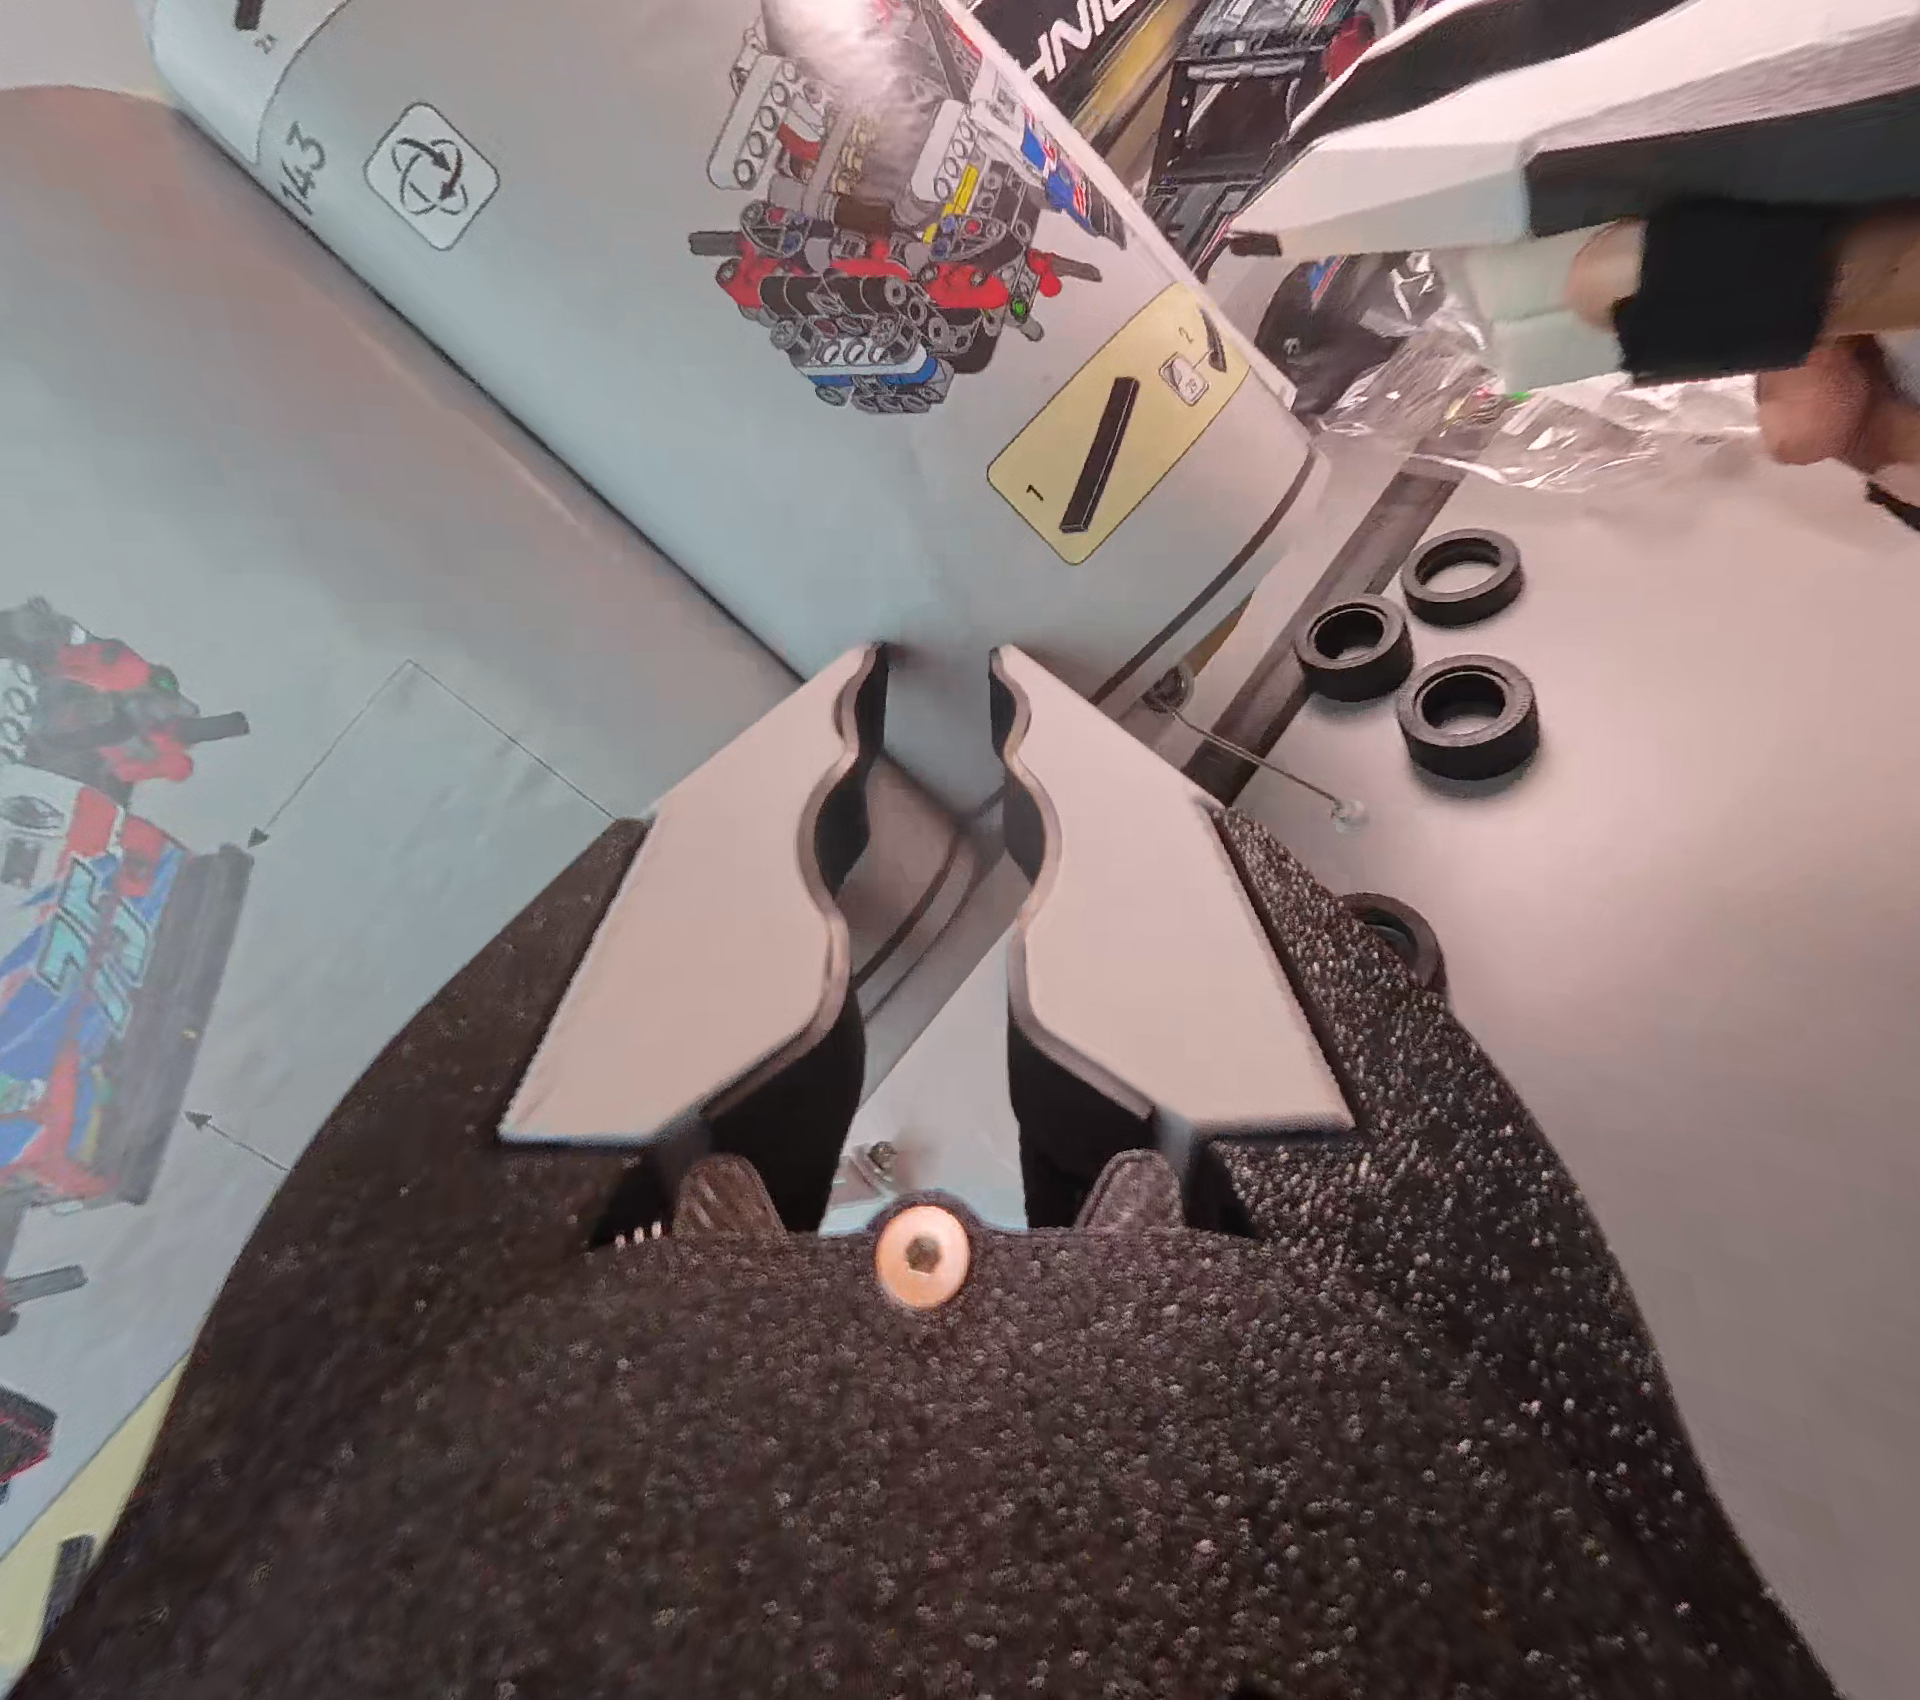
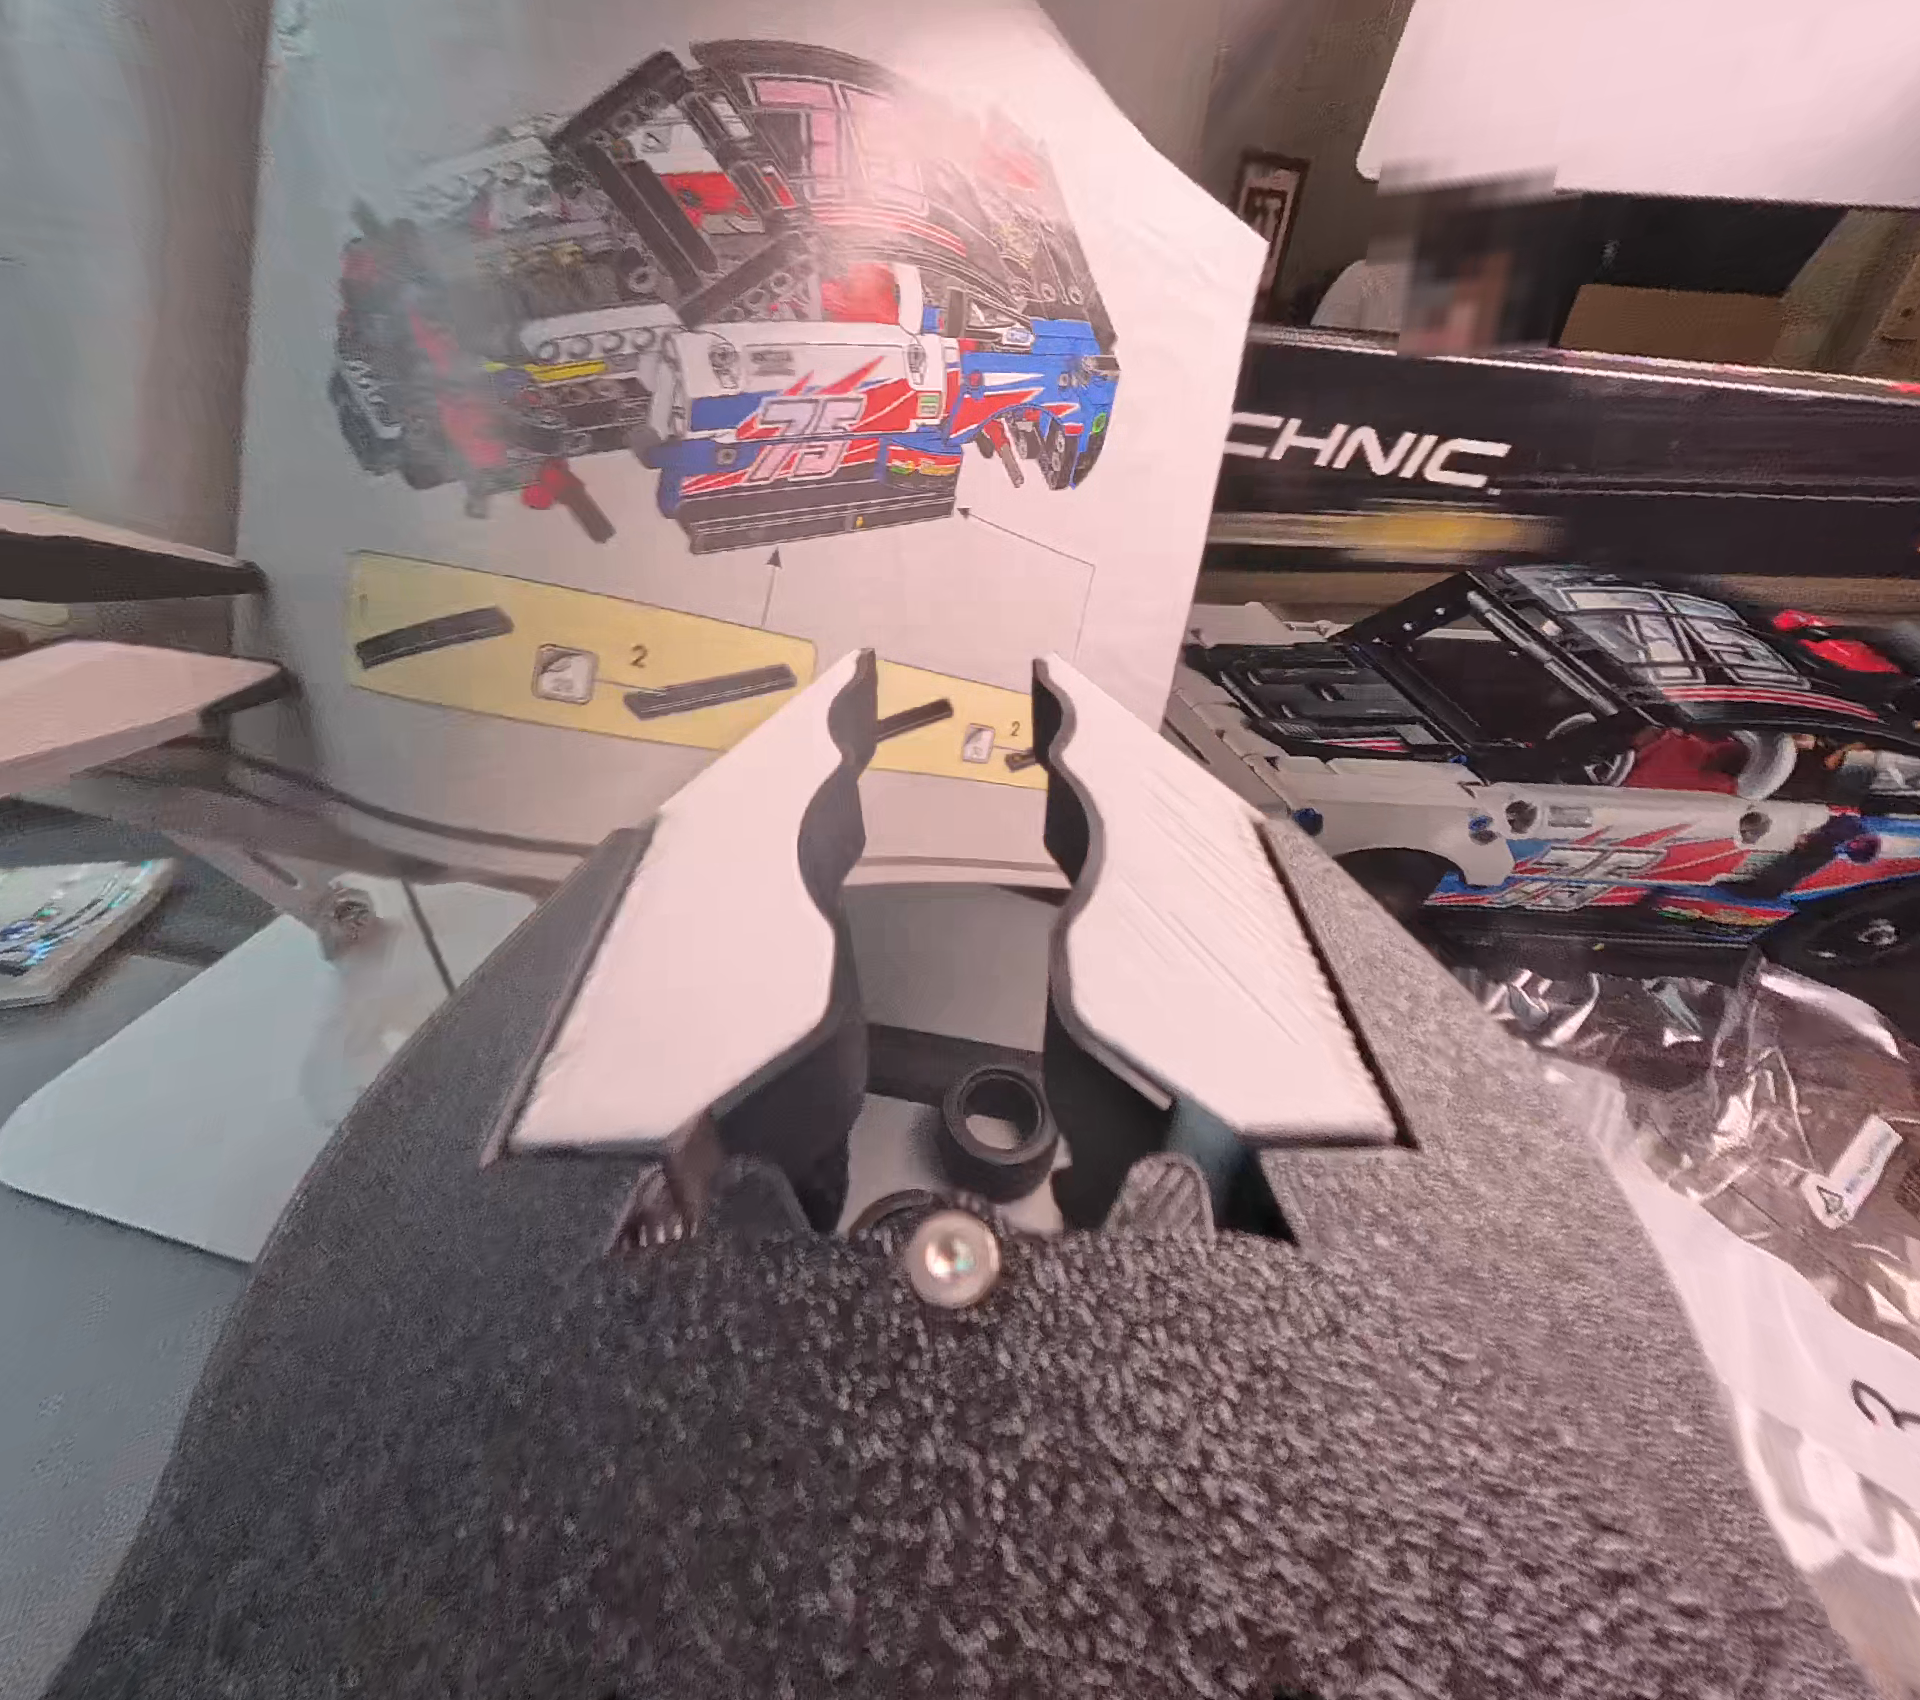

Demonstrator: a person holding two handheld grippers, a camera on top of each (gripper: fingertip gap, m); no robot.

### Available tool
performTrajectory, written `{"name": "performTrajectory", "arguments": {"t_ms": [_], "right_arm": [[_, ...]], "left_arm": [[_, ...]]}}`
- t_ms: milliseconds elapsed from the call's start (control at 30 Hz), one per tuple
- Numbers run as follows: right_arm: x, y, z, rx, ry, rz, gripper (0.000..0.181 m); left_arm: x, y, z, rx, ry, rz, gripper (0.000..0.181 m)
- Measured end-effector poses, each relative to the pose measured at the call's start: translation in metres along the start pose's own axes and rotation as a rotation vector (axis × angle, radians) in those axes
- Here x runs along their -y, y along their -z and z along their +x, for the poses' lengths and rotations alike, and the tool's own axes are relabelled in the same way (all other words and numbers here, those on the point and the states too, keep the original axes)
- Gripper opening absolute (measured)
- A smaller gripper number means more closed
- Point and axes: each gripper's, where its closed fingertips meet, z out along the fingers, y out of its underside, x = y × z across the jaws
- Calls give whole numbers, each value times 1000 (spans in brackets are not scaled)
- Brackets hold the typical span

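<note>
An open instruction booklet (image 1: 312, 507) lies under my left gripper (image 1: 935, 658). One page (image 1: 644, 123) stands up in a curl. Its lower edge runs into the gap between my left fingers, which are a little apart. My right gripper (image 2: 951, 674) is open and empty, just in front of the same page (image 2: 727, 320). It also shows blurred in the left wrist view (image 1: 1288, 180), held by a hand in a black glove (image 1: 1714, 300). The left gripper shows at the left edge of the right wrist view (image 2: 265, 632), its tips at the page's edge.
Three black tyres (image 1: 1455, 580) (image 1: 1351, 648) (image 1: 1465, 715) lie on the white table (image 1: 1662, 975), a fourth (image 2: 997, 1131) under my right gripper. A brick-built race car (image 2: 1558, 767), a black box (image 2: 1558, 445) and clear plastic bags (image 2: 1766, 1183) sit to the right. To the brick-built race car (image 2: 1558, 767): right tips about 25 cm, left tips about 35 cm.
</note>
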Motion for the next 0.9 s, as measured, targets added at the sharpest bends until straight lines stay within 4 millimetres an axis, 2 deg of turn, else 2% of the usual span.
{"name": "performTrajectory", "arguments": {"t_ms": [67, 133, 233, 333, 400, 433, 467, 500, 600, 667, 733, 900], "right_arm": [[3, 13, -14, 46, 73, 44, 26], [-5, 26, -30, 98, 161, 58, 19], [-42, 40, -61, 193, 254, 9, 15], [-90, 30, -88, 261, 338, -116, 27], [-105, 18, -100, 278, 375, -166, 40], [-109, 13, -102, 274, 390, -178, 41], [-112, 8, -103, 263, 409, -187, 32], [-113, 7, -101, 247, 438, -196, 5], [-103, 16, -83, 144, 684, -209, 4], [-79, 26, -63, 36, 855, -160, 4], [-50, 32, -52, -28, 997, -106, 5], [-16, 13, -46, -80, 1335, -83, 8]], "left_arm": [[-1, -4, -3, 41, -37, -18, 15], [-2, -5, -4, 63, -77, -29, 10], [-3, -7, -5, 95, -175, -60, 9], [-4, -11, -4, 121, -276, -104, 9], [-5, -11, -4, 131, -322, -121, 9], [-5, -11, -4, 131, -330, -126, 8], [-6, -11, -4, 127, -331, -130, 8], [-6, -11, -4, 120, -331, -135, 7], [-7, -11, -5, 94, -331, -149, 5], [-7, -12, -5, 83, -339, -157, 3], [-7, -14, -4, 81, -355, -164, 2], [-6, -14, -2, 82, -348, -160, 0]]}}
